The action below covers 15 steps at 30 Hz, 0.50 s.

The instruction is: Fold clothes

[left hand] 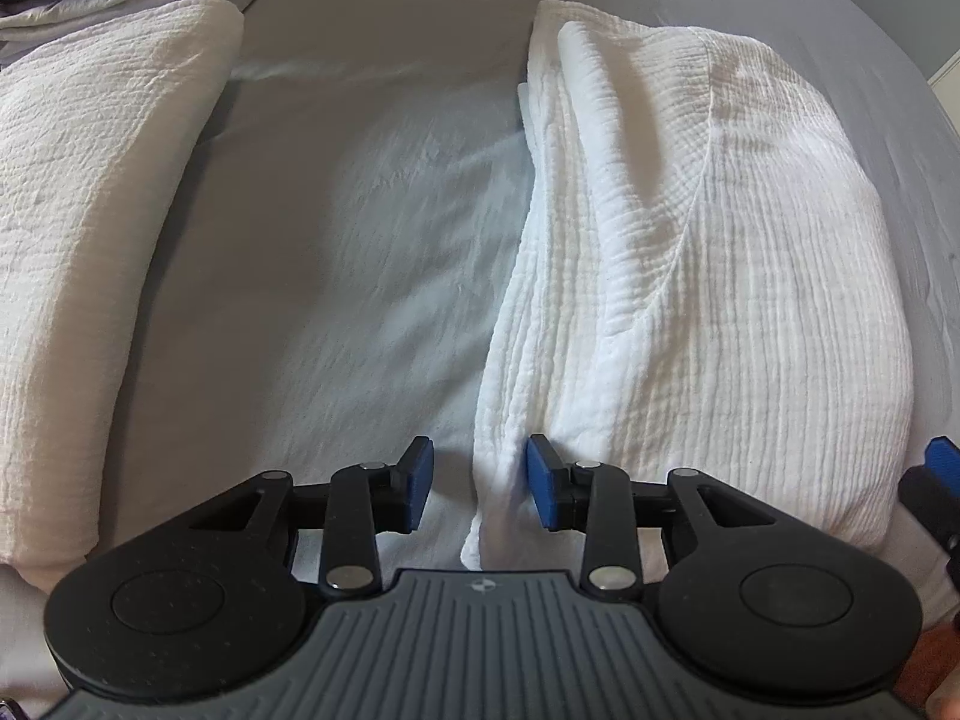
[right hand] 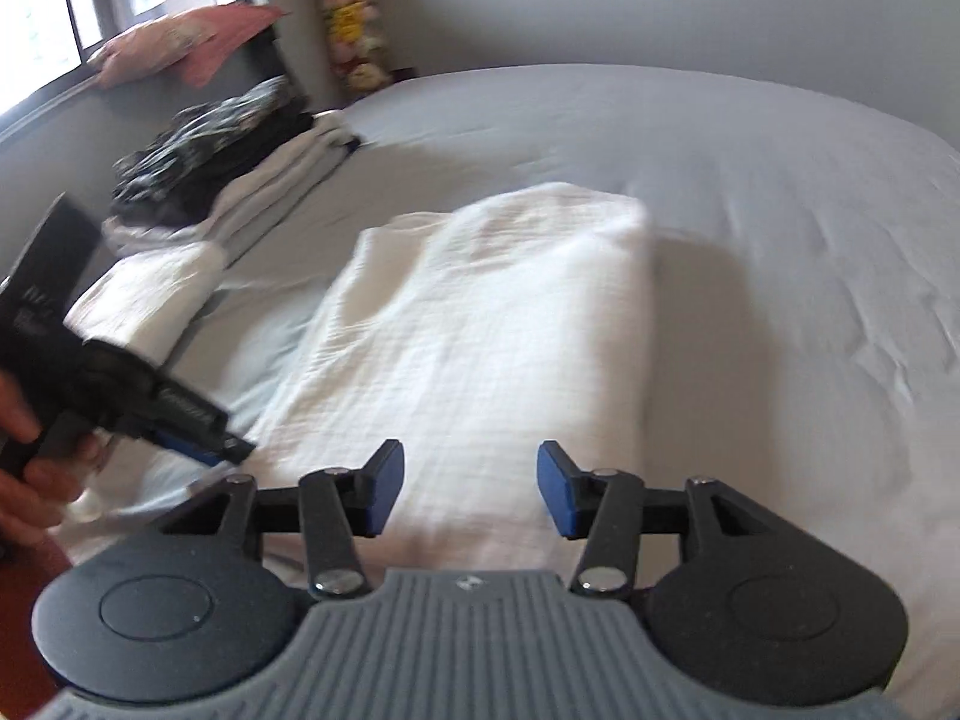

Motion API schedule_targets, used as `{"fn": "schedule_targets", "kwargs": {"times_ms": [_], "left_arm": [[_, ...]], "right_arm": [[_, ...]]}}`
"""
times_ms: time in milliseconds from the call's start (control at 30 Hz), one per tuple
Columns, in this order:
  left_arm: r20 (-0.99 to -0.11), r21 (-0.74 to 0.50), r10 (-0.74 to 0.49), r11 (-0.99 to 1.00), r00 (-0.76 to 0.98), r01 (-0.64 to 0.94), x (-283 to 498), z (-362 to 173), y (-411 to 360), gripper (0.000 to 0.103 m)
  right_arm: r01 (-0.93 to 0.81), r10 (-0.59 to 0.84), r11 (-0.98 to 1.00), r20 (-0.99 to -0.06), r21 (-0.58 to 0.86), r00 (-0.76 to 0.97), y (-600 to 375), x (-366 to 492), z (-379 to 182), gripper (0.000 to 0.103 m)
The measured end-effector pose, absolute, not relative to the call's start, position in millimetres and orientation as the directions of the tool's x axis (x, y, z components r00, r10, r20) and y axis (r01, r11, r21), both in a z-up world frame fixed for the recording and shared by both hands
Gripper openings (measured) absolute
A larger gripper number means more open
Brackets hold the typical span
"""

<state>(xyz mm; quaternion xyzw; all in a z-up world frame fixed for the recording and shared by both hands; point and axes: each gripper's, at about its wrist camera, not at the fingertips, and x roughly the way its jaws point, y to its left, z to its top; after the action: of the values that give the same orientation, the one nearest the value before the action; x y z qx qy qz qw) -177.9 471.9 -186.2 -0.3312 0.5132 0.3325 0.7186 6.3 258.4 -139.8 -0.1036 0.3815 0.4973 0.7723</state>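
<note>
Both jaws apart and empty: left gripper [left hand: 479, 483] over folded white cloth's [left hand: 690, 276] edge, second folded cloth [left hand: 90, 252] leftward, right gripper [right hand: 469, 491] above it, bare bed [right hand: 780, 210] beyond.

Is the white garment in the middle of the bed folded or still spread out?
Folded: the white garment lies as a compact rectangle on the bed, layered edges visible along its side.

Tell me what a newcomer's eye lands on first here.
A folded white crinkled garment lies mid-bed on the grey sheet, with the open right gripper above its near edge. At the far left, a stack of folded clothes is topped by dark items.
</note>
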Motion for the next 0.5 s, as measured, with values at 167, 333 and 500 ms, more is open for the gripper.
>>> {"fn": "schedule_targets", "kwargs": {"times_ms": [167,333,500], "left_arm": [[-0.962,-0.12,0.139,0.559,0.235,-0.82,-176,-189,471,0.04],[-0.963,-0.124,0.133,0.55,0.233,-0.826,-175,-191,473,0.04],[-0.964,-0.121,0.133,0.548,0.229,-0.827,-174,-191,474,0.04]], "right_arm": [[-0.641,0.653,0.652,-0.73,0.405,0.202,221,50,-166,0.057],[-0.534,0.685,0.654,-0.719,0.536,0.118,212,56,-191,0.057],[-0.477,0.716,0.638,-0.694,0.605,0.078,201,62,-200,0.058]]}}
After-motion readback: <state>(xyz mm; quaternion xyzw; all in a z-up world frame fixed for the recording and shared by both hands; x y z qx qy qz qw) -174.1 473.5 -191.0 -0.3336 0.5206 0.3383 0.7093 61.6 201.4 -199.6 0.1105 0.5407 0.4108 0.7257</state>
